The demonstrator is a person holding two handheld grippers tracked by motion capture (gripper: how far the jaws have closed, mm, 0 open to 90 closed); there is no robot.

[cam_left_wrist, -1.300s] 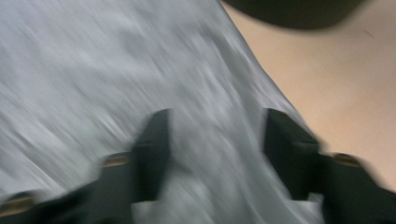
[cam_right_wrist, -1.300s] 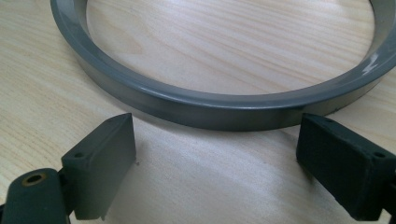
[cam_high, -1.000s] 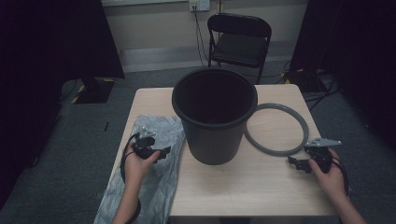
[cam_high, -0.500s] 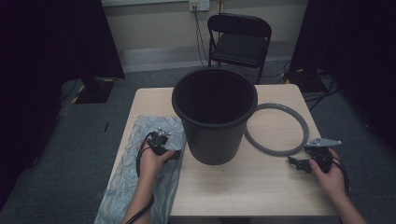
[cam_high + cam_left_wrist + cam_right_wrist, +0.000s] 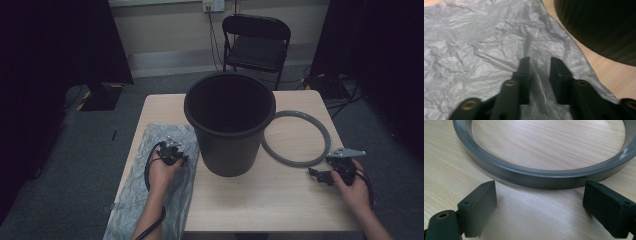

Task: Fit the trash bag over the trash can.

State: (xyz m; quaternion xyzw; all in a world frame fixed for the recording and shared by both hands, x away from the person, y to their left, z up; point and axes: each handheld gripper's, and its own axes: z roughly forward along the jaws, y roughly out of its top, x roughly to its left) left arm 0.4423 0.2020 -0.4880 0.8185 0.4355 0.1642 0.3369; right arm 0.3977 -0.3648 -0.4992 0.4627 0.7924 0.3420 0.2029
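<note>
Now at pick-up step. Grey plastic bag [image 5: 150, 195] lies flat on left part of table [image 5: 260, 200], beside black bucket [image 5: 230, 125]. Left gripper [image 5: 540, 75] down on bag, jaws just closing, ridge of film gathered between pads [image 5: 525, 75]; looks pinched, though gap not fully shut. Right gripper [image 5: 539, 207] released, jaws wide, idle on bare wood just short of grey ring [image 5: 539, 176]. Judgement: bag-grasp under way. Next move calls for firm pinch, then lift toward bucket mouth without film slipping; likely second gripper needed to spread opening.
</note>
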